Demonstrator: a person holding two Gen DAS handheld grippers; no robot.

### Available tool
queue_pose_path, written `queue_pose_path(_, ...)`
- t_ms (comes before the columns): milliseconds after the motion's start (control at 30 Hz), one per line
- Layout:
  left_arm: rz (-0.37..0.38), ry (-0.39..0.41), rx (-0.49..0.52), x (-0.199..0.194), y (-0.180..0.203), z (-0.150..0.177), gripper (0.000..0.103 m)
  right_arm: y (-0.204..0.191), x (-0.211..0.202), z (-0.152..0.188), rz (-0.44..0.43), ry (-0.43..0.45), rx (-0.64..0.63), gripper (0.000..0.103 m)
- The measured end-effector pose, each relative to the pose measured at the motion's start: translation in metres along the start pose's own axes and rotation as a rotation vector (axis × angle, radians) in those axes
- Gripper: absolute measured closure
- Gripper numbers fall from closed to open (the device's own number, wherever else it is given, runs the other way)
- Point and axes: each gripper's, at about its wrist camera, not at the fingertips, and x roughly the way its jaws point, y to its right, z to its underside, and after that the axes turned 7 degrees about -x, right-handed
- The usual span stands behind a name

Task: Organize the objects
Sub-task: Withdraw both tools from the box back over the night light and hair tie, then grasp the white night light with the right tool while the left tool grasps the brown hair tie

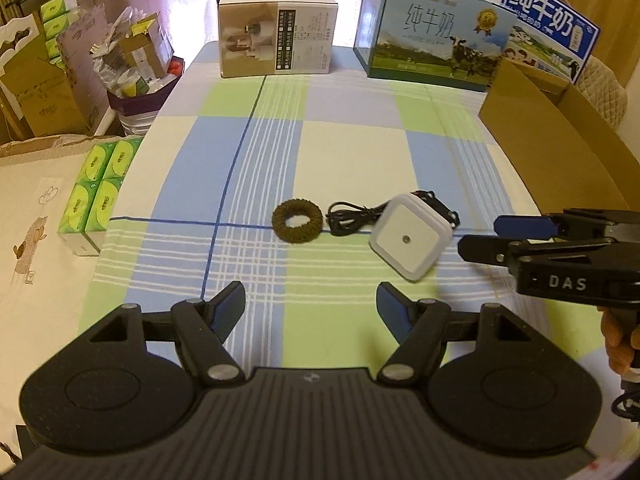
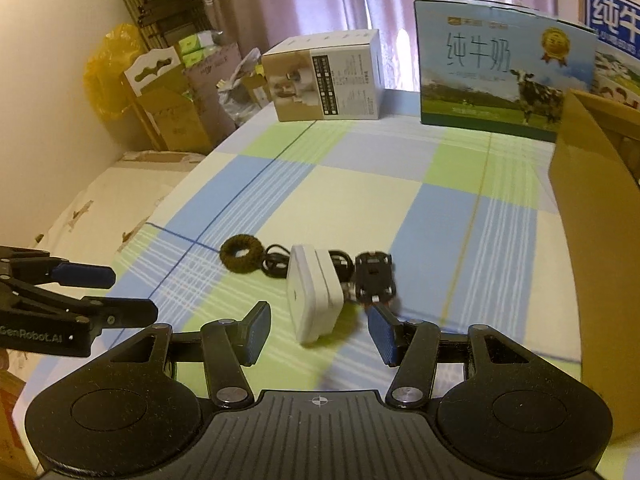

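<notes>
1. While both grippers hover low over the table (image 1: pixel 344 148), nothing's grabbed: the left gripper (image 1: pixel 311 307) has its fingers (image 1: pixel 231 307) spread wide over bare checked cloth.
2. Right gripper (image 2: pixel 318 330), same deal, fingers (image 2: pixel 256 332) spread wide. The white square plug-in light (image 2: pixel 316 294) sits just ahead of the gap between them, apparently tipped up on one edge, not pinched by anything.
3. In the left wrist view the right gripper (image 1: pixel 486 236) comes in from the right edge, tips just beside the white light (image 1: pixel 412 236), with a bit of the person's hand (image 1: pixel 620 344) on its handle.
4. Right behind the light there's a small black toy car (image 2: pixel 374 276), looks like it's touching or nearly touching the light, can't tell for sure.
5. A coiled black cable (image 1: pixel 352 218) lies between the light and a dark brown fuzzy hair tie (image 1: pixel 295 220), which is flat on the cloth, just left of the cable.
6. An open cardboard box (image 1: pixel 560 144) stands along the right side of the table.
7. Far edge: a beige product box (image 1: pixel 276 32) and a milk carton case with a cow on it (image 1: pixel 432 32), both upright and apart from each other.
8. Off the table to the left, green tissue packs (image 1: pixel 100 184) are stacked on a bed.
</notes>
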Motion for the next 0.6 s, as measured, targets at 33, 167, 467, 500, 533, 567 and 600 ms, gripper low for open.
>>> queue_pose_path(33,-0.001,-0.002,0.001,0.003,0.000,-0.002,0.034,0.000,0.005,-0.001,-0.001,-0.003,-0.005,0.052)
queue_pose_path(167,-0.008,-0.011,0.003,0.016,-0.003,-0.008,0.034,0.001,0.022,-0.007,-0.001,-0.019,-0.026,0.052)
queue_pose_path(467,-0.011,-0.029,0.007,0.037,-0.009,-0.016,0.034,-0.002,0.045,-0.012,-0.004,-0.019,-0.082,0.052)
queue_pose_path(500,-0.011,-0.030,0.009,0.038,-0.009,-0.017,0.034,-0.002,0.047,-0.013,-0.004,-0.020,-0.085,0.052)
queue_pose_path(533,-0.012,-0.030,0.009,0.040,-0.010,-0.017,0.034,-0.003,0.049,-0.013,-0.009,-0.023,-0.088,0.053)
queue_pose_path(567,-0.012,-0.031,0.010,0.041,-0.010,-0.018,0.034,-0.003,0.051,-0.013,-0.013,-0.024,-0.090,0.054)
queue_pose_path(600,-0.014,-0.033,0.010,0.043,-0.010,-0.019,0.034,-0.003,0.053,-0.014,-0.015,-0.028,-0.091,0.056)
